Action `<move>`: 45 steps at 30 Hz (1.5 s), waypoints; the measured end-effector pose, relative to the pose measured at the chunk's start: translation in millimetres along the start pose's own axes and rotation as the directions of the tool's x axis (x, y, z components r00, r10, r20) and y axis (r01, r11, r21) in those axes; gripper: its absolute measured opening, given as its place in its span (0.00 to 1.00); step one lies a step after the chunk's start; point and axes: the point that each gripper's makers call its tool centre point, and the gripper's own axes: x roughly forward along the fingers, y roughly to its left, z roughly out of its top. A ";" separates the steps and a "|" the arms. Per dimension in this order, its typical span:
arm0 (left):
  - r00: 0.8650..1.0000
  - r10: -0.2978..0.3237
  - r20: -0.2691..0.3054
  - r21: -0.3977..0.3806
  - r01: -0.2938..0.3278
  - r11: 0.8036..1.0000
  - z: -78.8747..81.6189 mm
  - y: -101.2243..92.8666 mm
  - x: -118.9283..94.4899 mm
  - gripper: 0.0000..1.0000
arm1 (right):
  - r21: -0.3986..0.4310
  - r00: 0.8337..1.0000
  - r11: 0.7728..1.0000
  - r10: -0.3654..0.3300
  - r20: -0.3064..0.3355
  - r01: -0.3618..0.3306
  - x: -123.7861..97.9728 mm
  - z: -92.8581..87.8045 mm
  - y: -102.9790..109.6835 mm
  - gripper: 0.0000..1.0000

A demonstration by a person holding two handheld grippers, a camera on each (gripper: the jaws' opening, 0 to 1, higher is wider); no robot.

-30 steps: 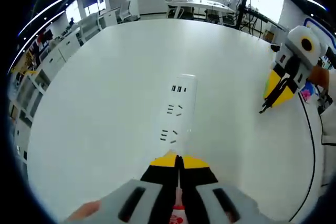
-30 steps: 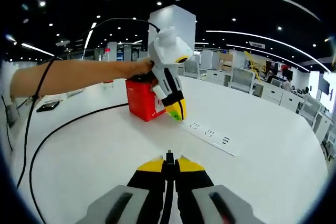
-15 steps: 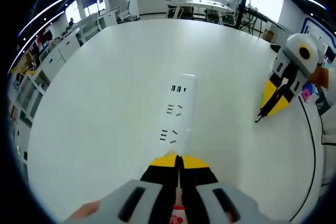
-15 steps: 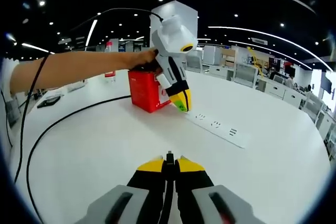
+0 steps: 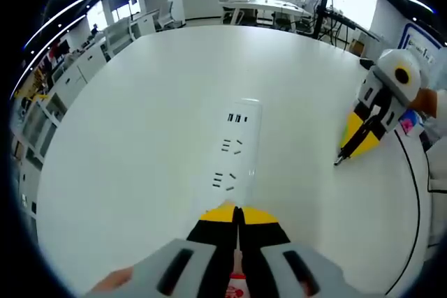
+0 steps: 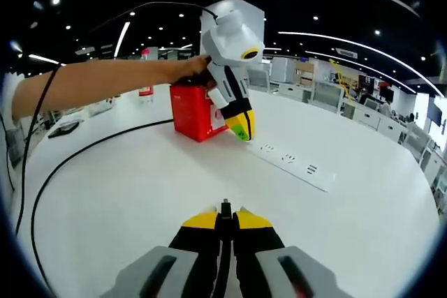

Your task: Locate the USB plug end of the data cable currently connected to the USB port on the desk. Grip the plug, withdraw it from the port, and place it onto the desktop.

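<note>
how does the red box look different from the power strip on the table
The red box stands upright and blocky; the power strip lies flat, long and thin. The box is bright red, the strip white with dark socket slots. The left gripper points down at the strip's near end, beside the box. Both rest on the white table.

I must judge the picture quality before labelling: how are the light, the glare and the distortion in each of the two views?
Left gripper view: bright and even, the windows at the top washed out, the white desk pale enough that the power strip almost blends in. Right gripper view: a dark ceiling with lamps bent into arcs by the fisheye, the red box sharp and vivid, soft shadows under it.
</note>
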 end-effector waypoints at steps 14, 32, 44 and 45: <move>1.000 0.001 0.000 0.000 -0.001 1.000 0.1 -0.2 -0.9 0.02 | -0.014 1.000 1.000 0.006 -0.025 -0.007 2.2 -5.5 2.9 0.10; 1.000 -0.004 -0.001 0.004 0.004 1.000 0.0 1.2 -2.6 0.02 | -0.013 1.000 1.000 0.014 -0.023 -0.014 3.2 -5.9 4.1 0.10; 1.000 -0.006 -0.001 0.005 0.006 1.000 -0.5 1.6 -3.1 0.02 | 0.025 1.000 0.999 0.024 0.004 -0.024 3.4 -6.6 1.6 0.16; 1.000 -0.006 0.000 0.005 0.006 1.000 -0.5 1.5 -3.1 0.02 | 0.024 1.000 0.999 0.023 0.004 -0.023 3.5 -6.7 1.4 0.16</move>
